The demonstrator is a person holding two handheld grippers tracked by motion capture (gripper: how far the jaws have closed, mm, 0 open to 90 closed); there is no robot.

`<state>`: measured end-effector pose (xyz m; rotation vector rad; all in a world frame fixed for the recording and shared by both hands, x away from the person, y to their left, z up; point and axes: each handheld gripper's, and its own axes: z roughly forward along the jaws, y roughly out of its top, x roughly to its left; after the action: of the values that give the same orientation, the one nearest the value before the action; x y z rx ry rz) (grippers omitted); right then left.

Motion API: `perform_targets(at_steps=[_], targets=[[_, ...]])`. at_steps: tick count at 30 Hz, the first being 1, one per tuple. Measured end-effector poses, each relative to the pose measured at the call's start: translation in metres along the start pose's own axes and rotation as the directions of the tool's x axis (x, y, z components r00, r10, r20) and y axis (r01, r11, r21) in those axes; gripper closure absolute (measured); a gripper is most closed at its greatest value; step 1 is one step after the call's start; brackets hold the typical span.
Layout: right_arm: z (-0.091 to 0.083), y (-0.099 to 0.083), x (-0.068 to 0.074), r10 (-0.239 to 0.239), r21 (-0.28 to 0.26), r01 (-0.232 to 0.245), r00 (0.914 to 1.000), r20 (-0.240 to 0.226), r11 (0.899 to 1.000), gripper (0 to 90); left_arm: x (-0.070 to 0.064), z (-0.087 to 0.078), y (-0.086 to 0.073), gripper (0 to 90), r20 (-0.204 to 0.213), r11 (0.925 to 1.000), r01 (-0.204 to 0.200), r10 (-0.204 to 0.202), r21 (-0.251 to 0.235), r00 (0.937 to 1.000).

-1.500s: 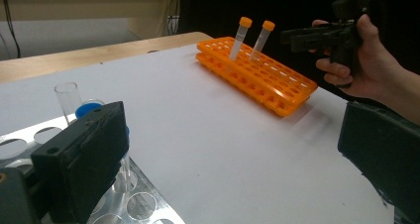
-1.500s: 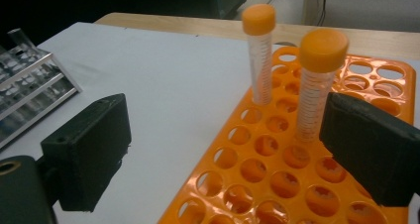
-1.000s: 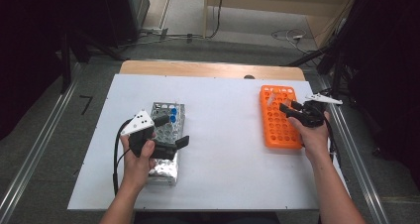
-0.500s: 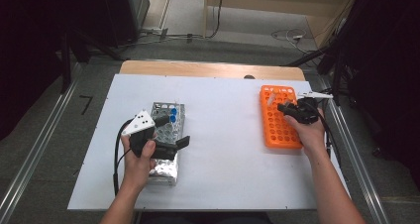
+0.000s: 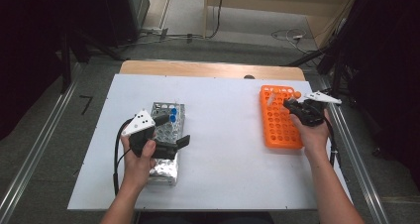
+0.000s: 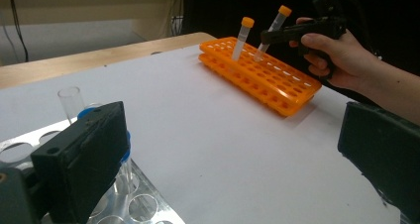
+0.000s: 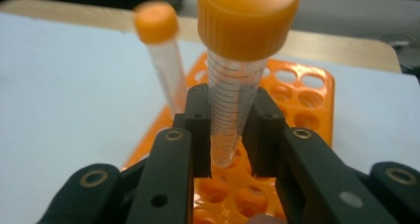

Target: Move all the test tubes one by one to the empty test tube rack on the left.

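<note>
Over the orange rack, the right hand-held gripper clamps an orange-capped tube, while the left hand-held gripper gapes wide above the metal rack.

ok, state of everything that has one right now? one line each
Right gripper: fingers shut on a clear orange-capped tube.
Clear orange-capped tube: held tilted, tip at the orange plastic rack's holes.
Second orange-capped tube: standing in the orange plastic rack.
Left gripper: open, holding nothing, over the metal rack.
Metal rack: holds blue-capped tubes and an uncapped clear tube.
</note>
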<state>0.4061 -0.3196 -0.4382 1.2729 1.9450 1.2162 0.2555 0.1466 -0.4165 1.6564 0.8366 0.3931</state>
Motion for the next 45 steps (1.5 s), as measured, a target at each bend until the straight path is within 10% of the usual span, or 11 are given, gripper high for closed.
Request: perform_targets(at_steps=[7,20,45], targets=[[-0.025,0.008,0.019,-0.039,-0.045,0.033,0.9917,-0.122,0.998,72.3,-0.006,0.007,0.004,0.0,0.024,0.9998,-0.021,0.021,0.002,0.9995],[-0.045,-0.006,0.065,-0.069,-0.005,0.071,0.9456,-0.318,0.997,72.2,-0.015,0.021,0.013,0.0,0.074,0.9975,-0.07,0.069,0.008,0.9949],[-0.047,-0.017,0.16,-0.187,0.019,0.239,0.8041,-0.564,0.971,72.2,-0.039,0.04,0.011,6.6,0.205,0.995,-0.091,0.081,0.042,0.9755]])
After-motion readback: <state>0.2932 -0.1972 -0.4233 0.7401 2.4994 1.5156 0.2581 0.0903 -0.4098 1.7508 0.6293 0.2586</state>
